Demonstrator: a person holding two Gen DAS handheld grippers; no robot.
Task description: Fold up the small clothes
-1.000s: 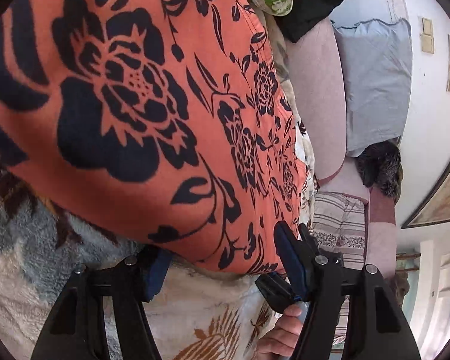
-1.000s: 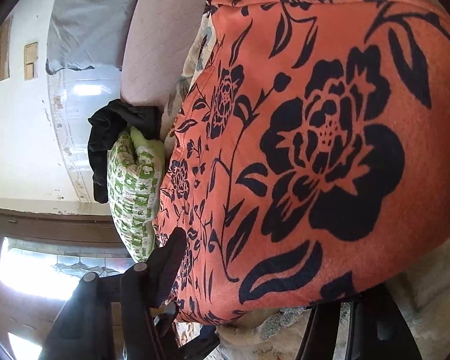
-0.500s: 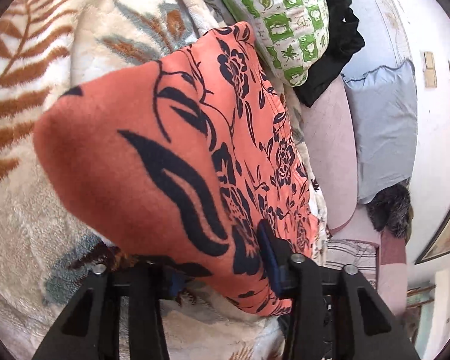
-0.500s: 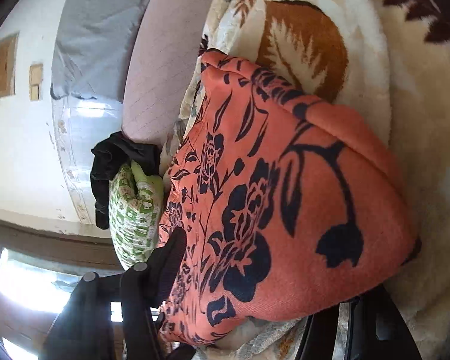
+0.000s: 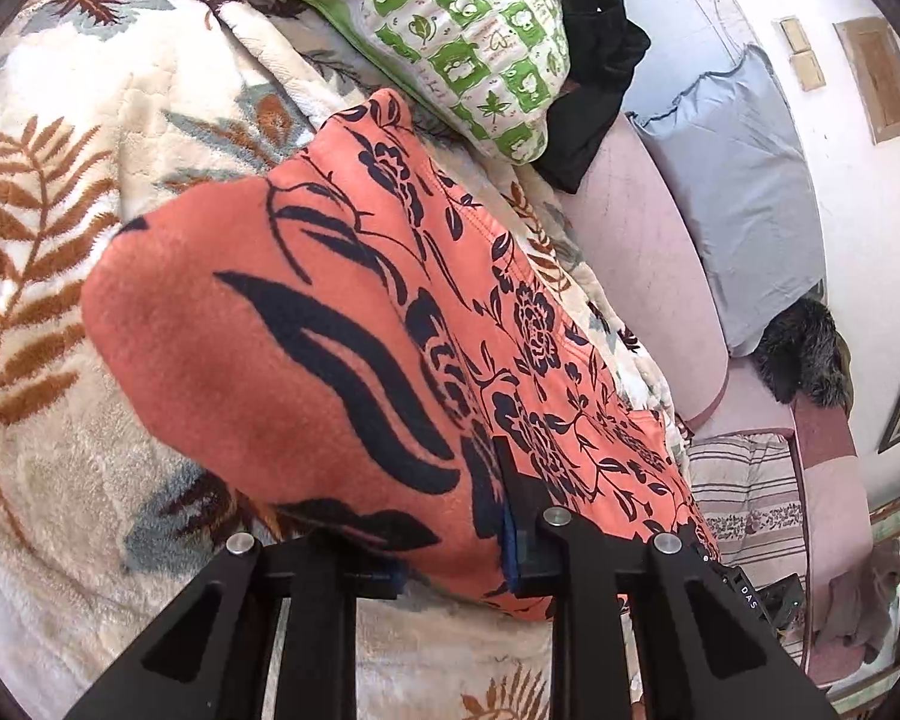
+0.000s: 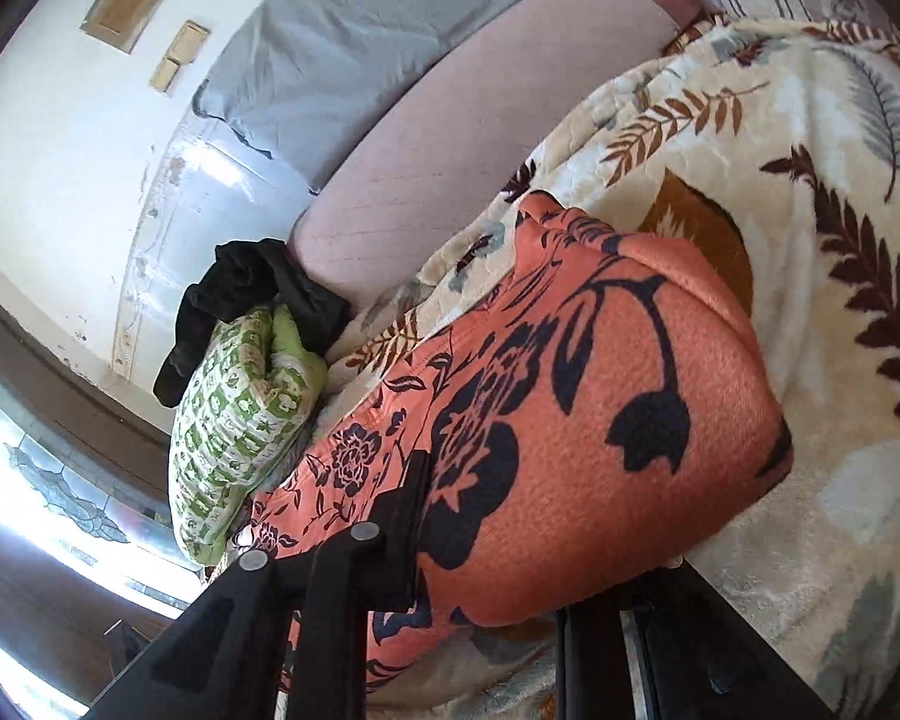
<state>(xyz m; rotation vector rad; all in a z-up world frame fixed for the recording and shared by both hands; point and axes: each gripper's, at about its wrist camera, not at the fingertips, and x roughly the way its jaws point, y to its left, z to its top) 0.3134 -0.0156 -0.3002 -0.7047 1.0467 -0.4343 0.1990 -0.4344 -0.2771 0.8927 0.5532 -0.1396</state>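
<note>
An orange garment with a dark floral print lies bunched on a cream leaf-print blanket. Its near edge is lifted. In the left wrist view the cloth fills the gap of my left gripper. The jaws are closing and pinch a thick fold; the left pad is mostly hidden under it. In the right wrist view the same garment drapes over my right gripper. Its jaws are closing on the cloth's other end, and the right finger is buried under the fabric.
A green-and-white patterned cushion and a black garment lie just beyond the orange cloth. Behind them are a pink sofa back, a grey pillow and a striped cloth. A bright window shows at the left of the right wrist view.
Both grippers have risen and narrowed onto the orange garment, pulling its edge up off the blanket. The cloth now hangs as a bulging fold, with more blanket visible around it.
</note>
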